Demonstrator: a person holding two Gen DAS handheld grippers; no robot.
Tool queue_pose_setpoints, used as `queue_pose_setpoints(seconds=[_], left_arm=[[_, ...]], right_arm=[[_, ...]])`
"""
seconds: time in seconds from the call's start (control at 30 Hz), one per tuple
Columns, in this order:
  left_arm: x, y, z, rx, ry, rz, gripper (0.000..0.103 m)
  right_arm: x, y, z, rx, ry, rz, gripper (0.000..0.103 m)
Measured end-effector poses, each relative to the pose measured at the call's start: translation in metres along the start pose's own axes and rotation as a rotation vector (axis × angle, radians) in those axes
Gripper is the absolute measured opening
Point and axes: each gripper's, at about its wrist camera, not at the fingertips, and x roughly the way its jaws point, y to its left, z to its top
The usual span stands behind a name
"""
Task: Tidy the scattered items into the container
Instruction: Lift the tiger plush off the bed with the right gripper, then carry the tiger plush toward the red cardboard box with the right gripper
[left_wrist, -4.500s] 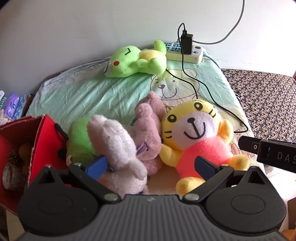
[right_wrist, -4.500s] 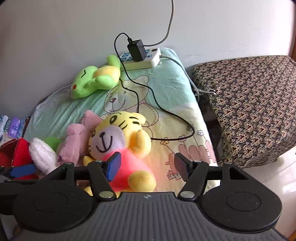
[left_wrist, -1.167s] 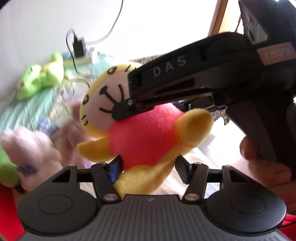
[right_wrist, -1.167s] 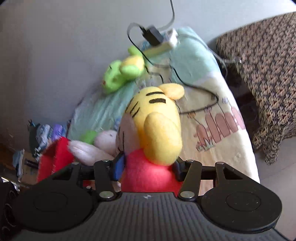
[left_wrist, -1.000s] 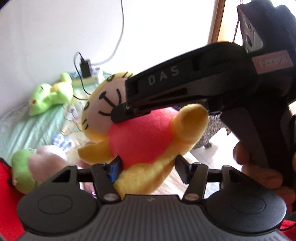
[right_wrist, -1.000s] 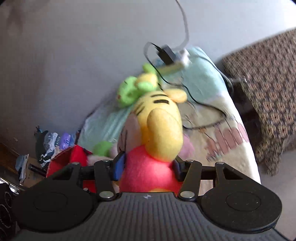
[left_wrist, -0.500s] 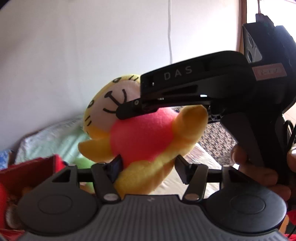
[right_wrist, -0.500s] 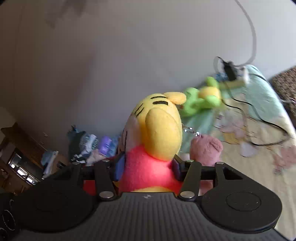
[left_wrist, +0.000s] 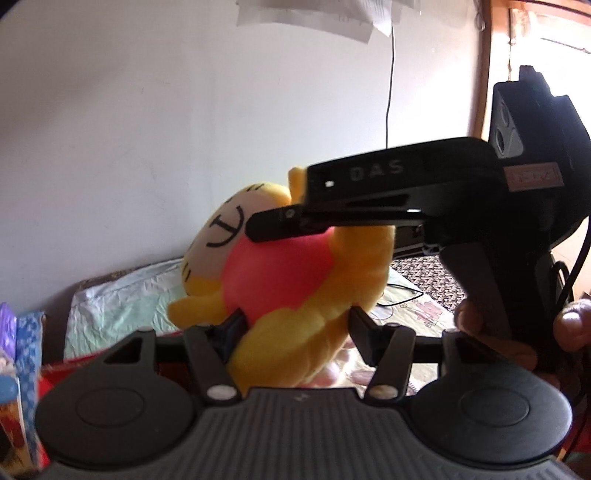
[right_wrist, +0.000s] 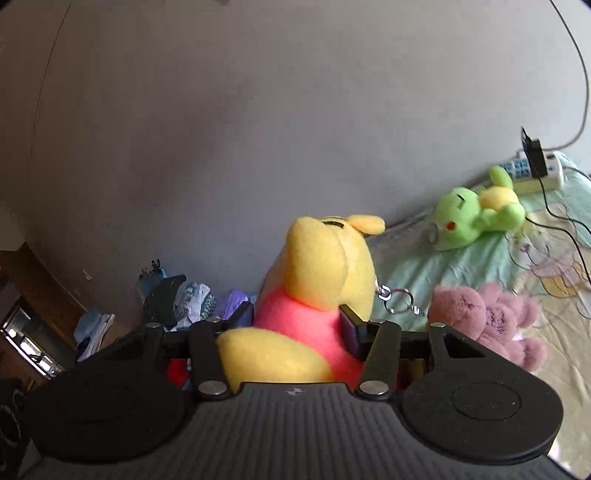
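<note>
A yellow tiger plush with a pink body (left_wrist: 280, 280) hangs in the air, held by both grippers. My left gripper (left_wrist: 295, 325) is shut on its lower yellow leg. My right gripper (right_wrist: 299, 319) is shut on its pink body (right_wrist: 303, 325), and its black arm (left_wrist: 388, 195) crosses the left wrist view. A red container (left_wrist: 55, 369) shows as an edge low at the left, mostly hidden. A green frog plush (right_wrist: 476, 218) and a pink bunny plush (right_wrist: 491, 321) lie on the bed.
The bed sheet (right_wrist: 461, 266) carries a white power strip (right_wrist: 535, 170) with black cables trailing over it. A pile of clothes and bags (right_wrist: 177, 295) sits by the wall at the left. A patterned seat (left_wrist: 424, 280) stands beyond the bed.
Both grippers have carried the tiger plush higher and to the left, off the bed. The red container's edge has come into the left wrist view and the bed toys have slid right.
</note>
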Motion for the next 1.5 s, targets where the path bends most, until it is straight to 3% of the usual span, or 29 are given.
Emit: queue_pose_setpoints(seconds=[0.23, 0.43, 0.6, 0.73, 0.93, 1.1, 1.3, 1.4, 1.5], left_arm=[[-0.003, 0.044, 0.005, 0.043, -0.028, -0.091, 0.059], [0.015, 0.037, 0.012, 0.060, -0.007, -0.180, 0.058], [0.015, 0.016, 0.036, 0.178, -0.135, -0.228, 0.058], [0.039, -0.008, 0.032, 0.212, -0.105, -0.285, 0.058], [0.097, -0.048, -0.029, 0.173, 0.143, -0.348, 0.053], [0.123, -0.064, -0.084, 0.207, 0.309, -0.366, 0.053], [0.131, -0.081, -0.127, 0.241, 0.453, -0.355, 0.052], [0.146, -0.082, -0.132, 0.188, 0.504, -0.338, 0.048], [0.151, -0.090, -0.127, 0.134, 0.500, -0.347, 0.047]], right_arm=[[0.010, 0.026, 0.004, -0.030, -0.071, -0.046, 0.047], [0.011, 0.021, 0.004, -0.009, -0.098, -0.133, 0.045], [-0.033, 0.036, 0.022, -0.073, -0.249, -0.167, 0.044], [-0.054, 0.034, 0.024, -0.114, -0.307, -0.240, 0.044], [-0.046, -0.030, -0.022, -0.010, -0.144, -0.353, 0.043], [-0.048, -0.075, -0.075, 0.072, 0.023, -0.389, 0.042], [-0.050, -0.098, -0.108, 0.107, 0.206, -0.333, 0.042], [-0.048, -0.096, -0.111, 0.056, 0.270, -0.286, 0.041], [-0.057, -0.079, -0.113, -0.060, 0.265, -0.220, 0.040]])
